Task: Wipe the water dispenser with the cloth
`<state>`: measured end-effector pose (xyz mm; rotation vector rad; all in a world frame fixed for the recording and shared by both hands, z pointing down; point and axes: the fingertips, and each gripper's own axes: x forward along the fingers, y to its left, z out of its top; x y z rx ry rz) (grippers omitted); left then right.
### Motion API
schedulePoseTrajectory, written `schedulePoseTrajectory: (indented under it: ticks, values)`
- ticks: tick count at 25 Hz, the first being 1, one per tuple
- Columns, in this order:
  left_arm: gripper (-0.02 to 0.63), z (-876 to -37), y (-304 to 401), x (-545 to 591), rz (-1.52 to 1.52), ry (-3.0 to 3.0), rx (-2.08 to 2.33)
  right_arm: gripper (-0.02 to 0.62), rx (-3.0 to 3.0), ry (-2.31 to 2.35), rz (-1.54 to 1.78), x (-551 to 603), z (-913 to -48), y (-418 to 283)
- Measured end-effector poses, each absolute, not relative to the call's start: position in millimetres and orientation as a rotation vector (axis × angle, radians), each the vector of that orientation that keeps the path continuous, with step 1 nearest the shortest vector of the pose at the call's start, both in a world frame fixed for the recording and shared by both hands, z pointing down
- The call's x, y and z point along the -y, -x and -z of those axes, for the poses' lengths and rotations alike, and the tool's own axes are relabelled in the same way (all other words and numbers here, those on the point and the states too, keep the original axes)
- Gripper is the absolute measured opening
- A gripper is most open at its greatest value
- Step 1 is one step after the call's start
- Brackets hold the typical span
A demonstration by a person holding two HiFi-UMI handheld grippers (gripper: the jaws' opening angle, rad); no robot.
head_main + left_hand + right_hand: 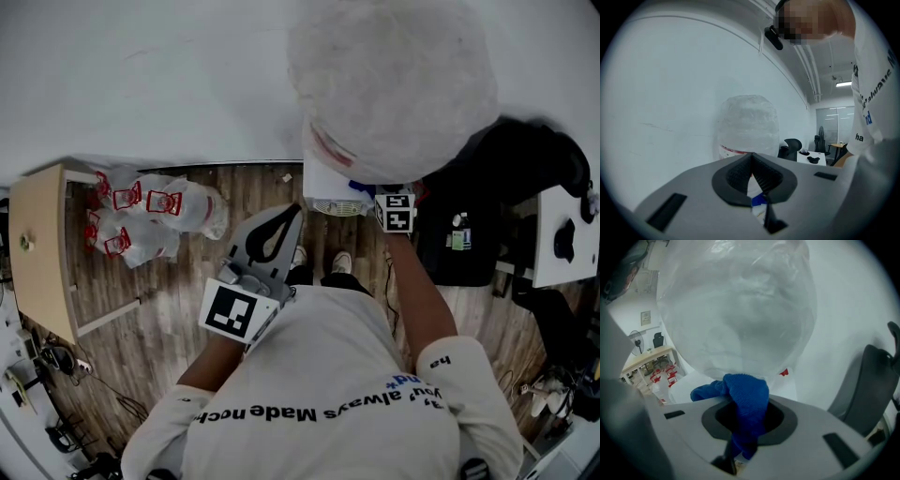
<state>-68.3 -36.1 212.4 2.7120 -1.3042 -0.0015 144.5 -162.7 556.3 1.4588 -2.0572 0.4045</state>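
The right gripper (742, 420) gripped the blue cloth (745, 397) near the base of the dispenser's plastic-wrapped water bottle (740, 310). The left gripper (752, 174) held its jaws together, empty.

Wall (141, 75): plain white, from 9 to 12 o'clock in the head view.
Floor (169, 291): dark wood planks.
Table (42, 244): light wood, at 9 o'clock, against the wall.
Desk (586, 253): white, at 3 o'clock.
Office chair (790, 146): black, at 4 o'clock in the left gripper view.
Windows (829, 119): glazed panels far off, at 3 o'clock.
Light (843, 84): lit ceiling strip, at 2 o'clock.
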Motion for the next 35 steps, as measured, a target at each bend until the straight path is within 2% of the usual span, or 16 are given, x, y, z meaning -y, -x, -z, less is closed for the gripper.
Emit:
schedulePoseTrajectory:
  ticks: [29,35]
  values:
    - [0.018,-200.8,48.0,44.1,0.035,-2.752,1.258,0.081,2.05,-1.379,-0.387,99.0,-562.4,-141.8]
    - [0.018,-203.5,46.9,42.1,0.011,-2.753,1.257,0.083,2.093,-1.435,-0.507,102.5,-551.7,-152.3]
